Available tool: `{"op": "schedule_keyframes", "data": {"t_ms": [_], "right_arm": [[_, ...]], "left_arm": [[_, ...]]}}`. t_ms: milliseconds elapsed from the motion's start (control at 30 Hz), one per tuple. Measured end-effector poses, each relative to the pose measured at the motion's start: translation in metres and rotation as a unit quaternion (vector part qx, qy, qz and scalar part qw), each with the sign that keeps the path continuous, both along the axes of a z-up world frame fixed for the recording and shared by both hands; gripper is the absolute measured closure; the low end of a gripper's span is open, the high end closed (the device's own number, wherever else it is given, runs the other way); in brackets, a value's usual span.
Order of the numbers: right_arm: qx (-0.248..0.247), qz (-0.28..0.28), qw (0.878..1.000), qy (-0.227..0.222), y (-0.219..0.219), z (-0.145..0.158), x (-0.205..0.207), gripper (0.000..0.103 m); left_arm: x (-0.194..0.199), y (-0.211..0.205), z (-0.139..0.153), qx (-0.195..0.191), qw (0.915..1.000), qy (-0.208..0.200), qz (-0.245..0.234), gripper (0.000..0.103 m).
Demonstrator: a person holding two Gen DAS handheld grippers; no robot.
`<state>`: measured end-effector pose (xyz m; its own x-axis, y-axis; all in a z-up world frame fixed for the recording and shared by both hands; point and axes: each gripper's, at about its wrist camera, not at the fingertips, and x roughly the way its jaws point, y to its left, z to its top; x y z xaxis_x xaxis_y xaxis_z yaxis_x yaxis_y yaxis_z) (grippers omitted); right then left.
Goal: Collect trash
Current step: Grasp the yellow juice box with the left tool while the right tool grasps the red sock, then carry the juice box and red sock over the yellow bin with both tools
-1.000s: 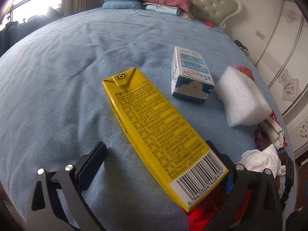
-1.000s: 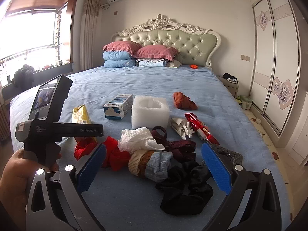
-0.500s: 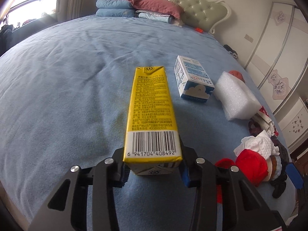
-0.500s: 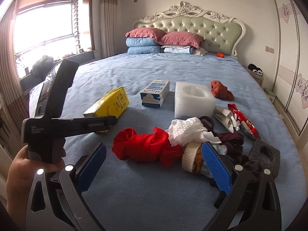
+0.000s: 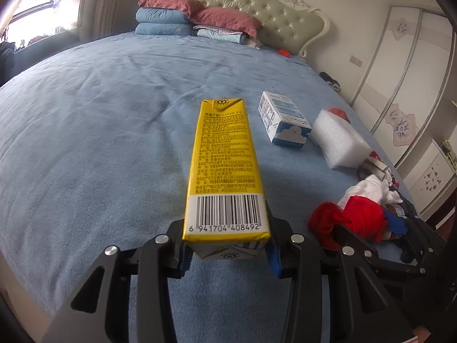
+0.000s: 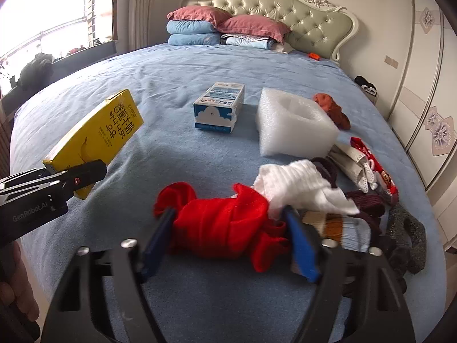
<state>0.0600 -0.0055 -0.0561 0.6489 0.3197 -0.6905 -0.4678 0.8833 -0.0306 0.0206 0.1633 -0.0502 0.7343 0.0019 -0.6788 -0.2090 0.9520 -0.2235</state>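
- At the far left of the right wrist view, part of a person's hand (image 6: 12, 291) grips the handle of the left tool (image 5: 227, 253).
- The left tool is narrowed around the barcode end of a yellow drink carton (image 5: 225, 171). Its blue pads (image 5: 273, 257) press the carton's two sides, and the carton is lifted clear of the blue bed (image 5: 85, 143), sticking out forward and tilted.
- Further right on the bed lies a blue-and-white milk carton (image 6: 220, 105), on its side with its cloud-printed end facing the camera, apart from the yellow carton.
- Just beside it to the right sits a white foam block (image 6: 294, 123) with a hollow in its top.
- Near the front, the right tool (image 6: 228, 243) is about half open, and its jaws are closing.
- A red cloth (image 6: 225, 223) lies on the bed between the right tool's blue pads (image 6: 300, 245). The right pad sits against the cloth's edge; whether the left one touches it cannot be told.
- Behind the red cloth and touching it is a white ribbed cloth (image 6: 302, 185), part of a heap of socks in brown, striped and grey.
- At the right edge of the heap lies a red snack wrapper (image 6: 377, 165), beside a pale lace item.
- Beyond the foam block rests a rust-coloured cloth (image 6: 331, 108).
- At the head of the bed are stacked pink and blue pillows (image 6: 222, 28) against a tufted headboard.
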Motion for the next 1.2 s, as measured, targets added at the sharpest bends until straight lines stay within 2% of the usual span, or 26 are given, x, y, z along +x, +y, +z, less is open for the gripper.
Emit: {"op": "schedule_keyframes", "data": {"t_ms": [167, 367, 500, 633, 733, 867, 1100, 1200], "right_arm": [[0.026, 0.014, 1.000, -0.007, -0.007, 0.004, -0.010, 0.058], [0.070, 0.011, 0.997, -0.033, -0.036, 0.022, -0.032, 0.059], [0.088, -0.012, 0.993, -0.076, -0.075, 0.044, -0.054, 0.059], [0.091, -0.054, 0.988, -0.114, -0.130, 0.064, -0.070, 0.059], [0.087, -0.093, 0.983, -0.131, -0.176, 0.071, -0.081, 0.059], [0.099, -0.140, 0.978, -0.121, -0.243, 0.067, -0.096, 0.059], [0.107, -0.221, 0.965, -0.096, -0.352, 0.044, -0.117, 0.059], [0.103, -0.254, 0.957, -0.094, -0.393, 0.037, -0.129, 0.058]], "left_arm": [[-0.014, -0.010, 0.010, -0.014, 0.9994, -0.014, -0.027, 0.061], [-0.030, -0.040, 0.027, -0.008, 0.9975, -0.033, -0.063, 0.061], [-0.036, -0.073, 0.036, -0.013, 0.9942, -0.043, -0.098, 0.061], [-0.038, -0.117, 0.045, -0.015, 0.9873, -0.050, -0.150, 0.061], [-0.035, -0.157, 0.047, -0.022, 0.9780, -0.046, -0.203, 0.061], [-0.033, -0.218, 0.046, -0.019, 0.9640, -0.042, -0.262, 0.061], [-0.017, -0.338, 0.034, -0.022, 0.9306, -0.024, -0.365, 0.061], [-0.010, -0.388, 0.025, -0.026, 0.9137, -0.013, -0.405, 0.061]]}}
